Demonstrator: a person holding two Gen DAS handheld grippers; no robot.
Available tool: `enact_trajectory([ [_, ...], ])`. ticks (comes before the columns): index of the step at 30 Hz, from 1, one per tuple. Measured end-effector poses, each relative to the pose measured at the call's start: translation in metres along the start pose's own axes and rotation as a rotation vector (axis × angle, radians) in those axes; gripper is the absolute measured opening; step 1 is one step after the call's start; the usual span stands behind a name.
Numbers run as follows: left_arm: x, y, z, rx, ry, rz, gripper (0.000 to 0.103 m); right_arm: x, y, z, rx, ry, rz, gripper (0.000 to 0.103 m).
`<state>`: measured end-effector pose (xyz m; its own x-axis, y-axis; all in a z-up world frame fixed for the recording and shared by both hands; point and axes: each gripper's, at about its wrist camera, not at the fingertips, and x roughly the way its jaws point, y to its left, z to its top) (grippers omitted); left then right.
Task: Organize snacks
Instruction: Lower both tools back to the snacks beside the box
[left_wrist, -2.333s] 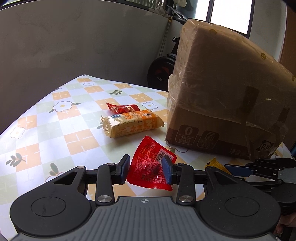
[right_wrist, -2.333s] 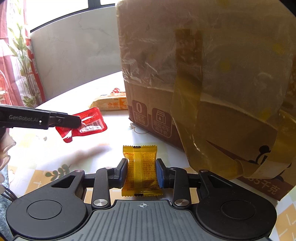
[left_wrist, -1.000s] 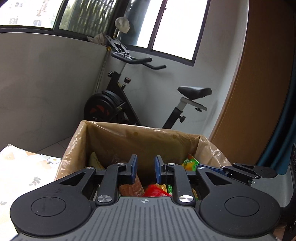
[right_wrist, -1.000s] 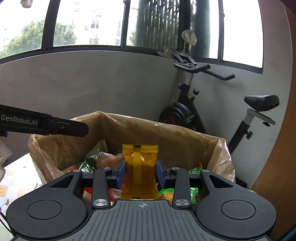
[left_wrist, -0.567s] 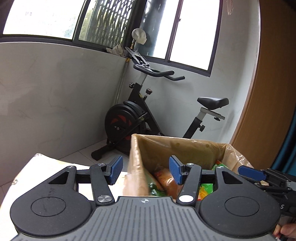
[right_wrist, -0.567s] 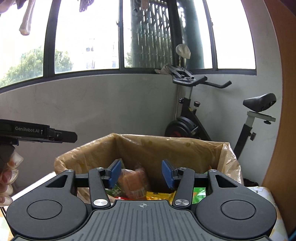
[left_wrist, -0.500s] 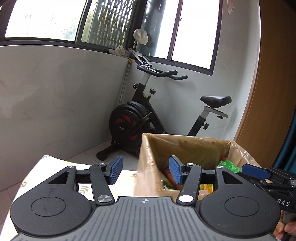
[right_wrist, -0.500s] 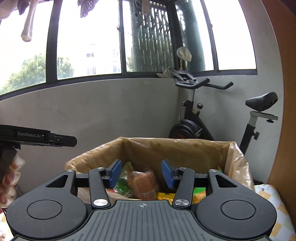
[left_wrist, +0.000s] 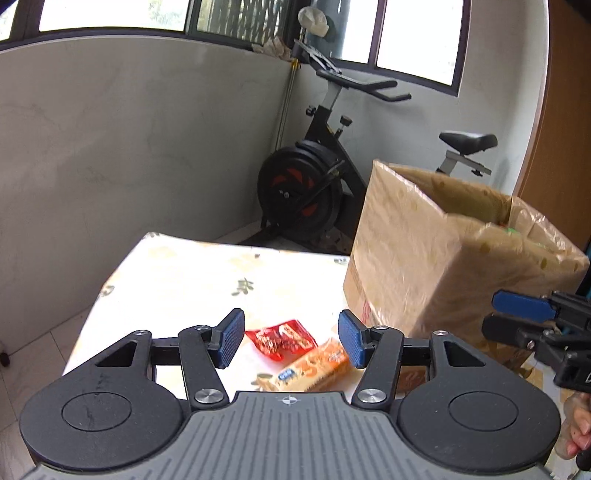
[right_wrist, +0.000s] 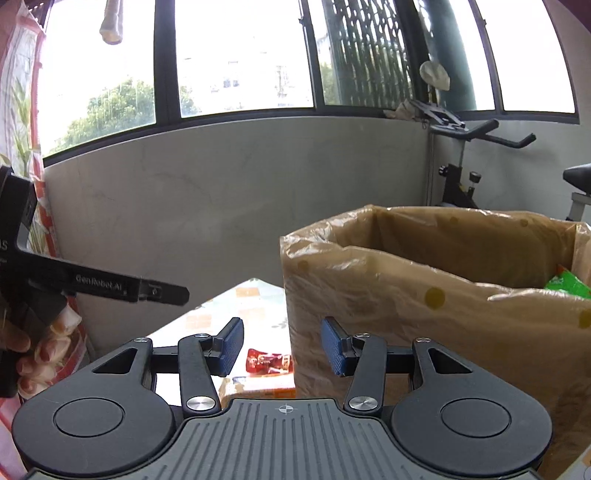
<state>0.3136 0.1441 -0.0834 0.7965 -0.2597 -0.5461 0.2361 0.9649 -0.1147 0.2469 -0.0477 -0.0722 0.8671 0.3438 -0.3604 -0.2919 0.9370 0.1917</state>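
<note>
Snacks left on the table number two that I can see: a red packet (left_wrist: 281, 338) and, touching its near corner, an orange biscuit pack (left_wrist: 306, 370) lying flat. Both sit on the flowered tablecloth (left_wrist: 207, 273) just beside the left wall of the cardboard box (left_wrist: 424, 258), towards the table's near side. From my right wrist camera the red packet (right_wrist: 269, 362) shows between the pads with a strip of the orange pack (right_wrist: 258, 391) below it, both tight against the box (right_wrist: 406, 314).

The box stands upright at the right side of the table, lined with a brownish plastic bag whose edge is folded over the rim. A green wrapper (right_wrist: 567, 282) pokes up inside by the far right wall; the rest of the contents are hidden from these angles.

My left gripper (left_wrist: 291, 341) hangs above the two loose packs, jaws wide apart with nothing between the pads; they have just been opening. My right gripper (right_wrist: 282, 345) is also empty, its jaws parted a little less wide, framing the box's left corner; they too opened in the last moment. Neither touches anything.

I see the right gripper's blue pad from the left camera at the right edge, with fingers (left_wrist: 580, 424) of the person's hand below it. An exercise bike (left_wrist: 317, 177) stands on the floor beyond the table's far edge, against the grey wall.
</note>
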Motion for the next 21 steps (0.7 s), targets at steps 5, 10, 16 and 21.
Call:
enact_trajectory([
  [5, 0.054, -0.008, -0.022, 0.052, 0.103, -0.035, 0.058, 0.0, -0.016, -0.027, 0.043, 0.074, -0.046, 0.044],
  [10, 0.095, -0.022, -0.024, 0.152, 0.14, -0.027, 0.064, -0.002, -0.041, -0.057, 0.121, 0.162, -0.116, 0.043],
  [16, 0.118, -0.005, -0.026, 0.05, 0.192, -0.082, 0.064, -0.005, -0.064, -0.087, 0.235, 0.238, -0.171, 0.043],
  [21, 0.133, -0.008, -0.034, 0.058, 0.243, -0.063, 0.062, -0.005, -0.067, -0.095, 0.274, 0.251, -0.167, 0.042],
])
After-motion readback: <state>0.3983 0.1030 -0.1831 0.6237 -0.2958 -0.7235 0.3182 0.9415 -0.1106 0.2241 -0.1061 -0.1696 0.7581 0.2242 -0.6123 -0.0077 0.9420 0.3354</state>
